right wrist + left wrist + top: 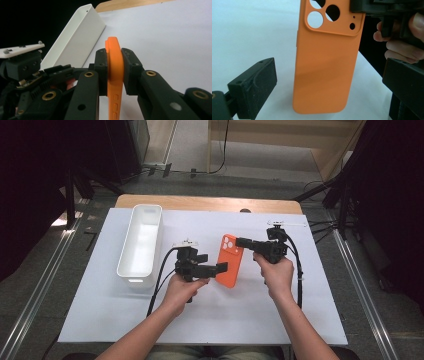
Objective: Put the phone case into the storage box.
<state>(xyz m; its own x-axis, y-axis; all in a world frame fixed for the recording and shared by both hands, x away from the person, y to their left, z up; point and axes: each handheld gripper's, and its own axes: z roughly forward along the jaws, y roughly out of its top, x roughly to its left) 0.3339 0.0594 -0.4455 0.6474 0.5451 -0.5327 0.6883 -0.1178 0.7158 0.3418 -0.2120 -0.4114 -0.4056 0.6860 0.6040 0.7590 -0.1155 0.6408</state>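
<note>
An orange phone case [230, 262] with camera cut-outs hangs over the white sheet, its back side [327, 62] facing the left gripper view. My right gripper [240, 241] is shut on the case's upper end, and both pads press its edge [115, 65] in the right gripper view [115, 72]. My left gripper [217, 269] is open by the case's lower end. Its two jaws stand wide on either side of the case [332, 82], with clear gaps and no contact. The right gripper's black body [372, 7] and the hand's fingers show at the top right there.
A long white bin [146, 208] lies left of the grippers, seen again behind the left gripper [25, 65] as a white wall [75, 42]. A white sheet [225, 315] covers the wooden table [200, 202]. Cables trail from both grippers toward the person.
</note>
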